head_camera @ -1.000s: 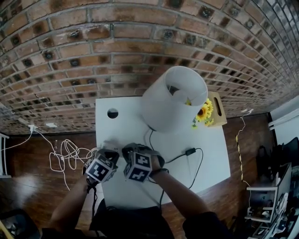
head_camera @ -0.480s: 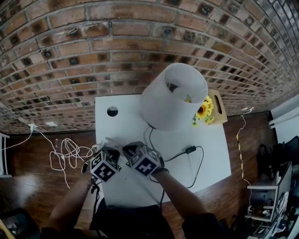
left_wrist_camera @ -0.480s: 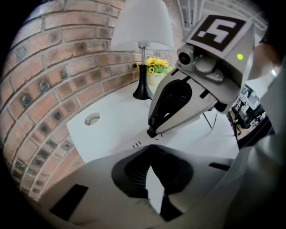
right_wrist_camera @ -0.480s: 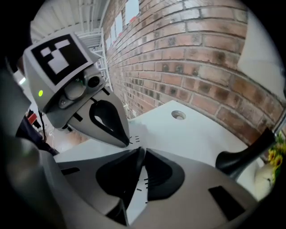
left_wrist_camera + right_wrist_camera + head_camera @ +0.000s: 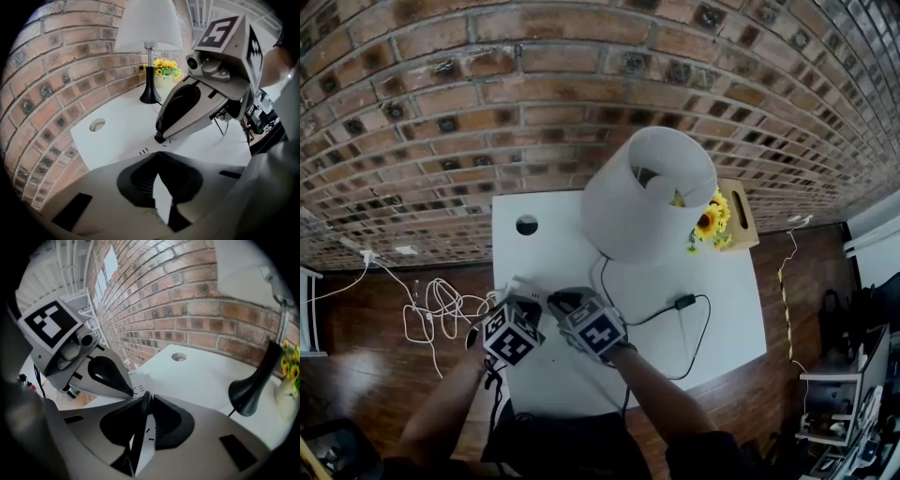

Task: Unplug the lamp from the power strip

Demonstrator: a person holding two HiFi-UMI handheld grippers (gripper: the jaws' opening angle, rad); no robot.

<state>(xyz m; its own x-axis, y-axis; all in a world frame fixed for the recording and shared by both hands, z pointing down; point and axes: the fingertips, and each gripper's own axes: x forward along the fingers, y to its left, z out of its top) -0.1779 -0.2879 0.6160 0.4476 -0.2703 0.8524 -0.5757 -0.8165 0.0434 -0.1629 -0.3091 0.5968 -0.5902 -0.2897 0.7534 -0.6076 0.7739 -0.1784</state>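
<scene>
rolled over on its wrist since a moment back, the right gripper [image 5: 160,137] now shows its marker cube tipped toward the right, though it has kept its spot at the front left of the bench [image 5: 722,319]. the left gripper [image 5: 135,389] has hardly stirred. both sets of tips meet at one point, by the white strip [image 5: 139,378] at the bench's left edge. the right fingers [image 5: 197,441] have just eased a touch wider, yet they sit clamped on the thin dark plug [image 5: 144,401] at their tips. the left fingers [image 5: 93,187] are closed tip to tip, with only a white sliver showing in the gap behind them, and they come down just beside the right ones. the lamp [image 5: 649,194] stands upright at the back of the bench, well apart from both pairs of fingers. it has a wide white shade [image 5: 147,23], a thin metal stem [image 5: 151,56] and a black flared base [image 5: 150,96]. its black cord [image 5: 652,316] trails across the bench toward the right gripper. sunflowers [image 5: 710,225] sit beside the lamp.
</scene>
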